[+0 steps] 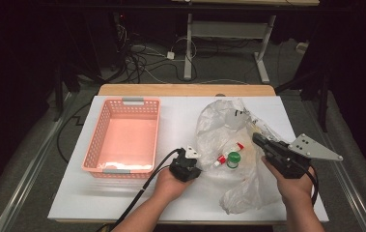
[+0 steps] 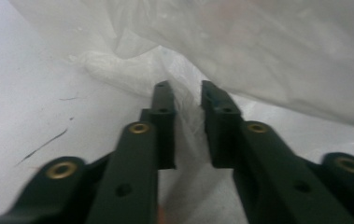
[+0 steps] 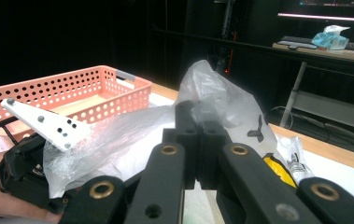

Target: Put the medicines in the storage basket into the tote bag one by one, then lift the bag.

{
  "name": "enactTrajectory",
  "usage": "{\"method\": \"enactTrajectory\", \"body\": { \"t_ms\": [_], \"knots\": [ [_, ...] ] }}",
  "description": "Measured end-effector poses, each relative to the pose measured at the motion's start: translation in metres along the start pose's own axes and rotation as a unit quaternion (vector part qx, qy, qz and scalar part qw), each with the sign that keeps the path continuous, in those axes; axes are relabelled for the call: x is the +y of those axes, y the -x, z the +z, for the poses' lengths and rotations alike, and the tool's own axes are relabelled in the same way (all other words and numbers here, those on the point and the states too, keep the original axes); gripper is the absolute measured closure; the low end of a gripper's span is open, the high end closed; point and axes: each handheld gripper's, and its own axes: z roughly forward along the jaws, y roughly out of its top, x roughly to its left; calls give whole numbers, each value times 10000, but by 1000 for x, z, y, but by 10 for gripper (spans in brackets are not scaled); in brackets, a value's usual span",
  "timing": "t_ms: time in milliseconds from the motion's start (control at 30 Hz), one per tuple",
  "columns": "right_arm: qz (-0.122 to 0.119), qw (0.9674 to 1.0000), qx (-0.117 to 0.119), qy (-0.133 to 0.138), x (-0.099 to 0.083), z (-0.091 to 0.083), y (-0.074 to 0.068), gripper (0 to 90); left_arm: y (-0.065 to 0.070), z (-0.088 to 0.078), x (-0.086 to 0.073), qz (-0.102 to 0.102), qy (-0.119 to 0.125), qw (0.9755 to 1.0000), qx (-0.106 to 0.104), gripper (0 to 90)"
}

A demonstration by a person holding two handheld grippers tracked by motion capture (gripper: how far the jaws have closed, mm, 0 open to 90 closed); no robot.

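Note:
A crumpled clear plastic bag (image 1: 219, 123) lies on the white table right of centre. Inside it are a white tube with a red cap (image 1: 229, 152) and a small bottle with a green cap (image 1: 233, 160). My right gripper (image 1: 258, 140) is shut on the bag's right side and holds the film up; its jaws meet on the plastic in the right gripper view (image 3: 198, 109). My left gripper (image 1: 194, 157) is at the bag's lower left edge. In the left gripper view, its jaws (image 2: 186, 95) stand a narrow gap apart with a fold of the bag (image 2: 258, 46) between them.
A pink perforated basket (image 1: 122, 102) stands empty at the left of the table, also in the right gripper view (image 3: 72, 84). Something yellow (image 3: 277, 170) shows through the bag near my right jaw. Bare table (image 1: 122, 193) lies in front of the basket.

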Motion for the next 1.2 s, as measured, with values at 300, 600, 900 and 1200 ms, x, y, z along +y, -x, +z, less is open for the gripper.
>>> {"method": "enactTrajectory", "body": {
  "t_ms": [300,600,900,1200],
  "knots": [
    [15,10000,-8,-27,-5,3,0,900,11,-5,-5,408,346,9984,189,881],
    [79,9999,-96,-40,-8,8,3,900,15,-19,-5,488,956,9933,427,881],
    [72,9997,-222,46,-9,12,1,900,22,-45,1,664,1809,9788,700,880],
    [-7,9994,-236,244,-3,14,-1,900,30,-79,22,891,2566,9573,989,880]
  ]
}}
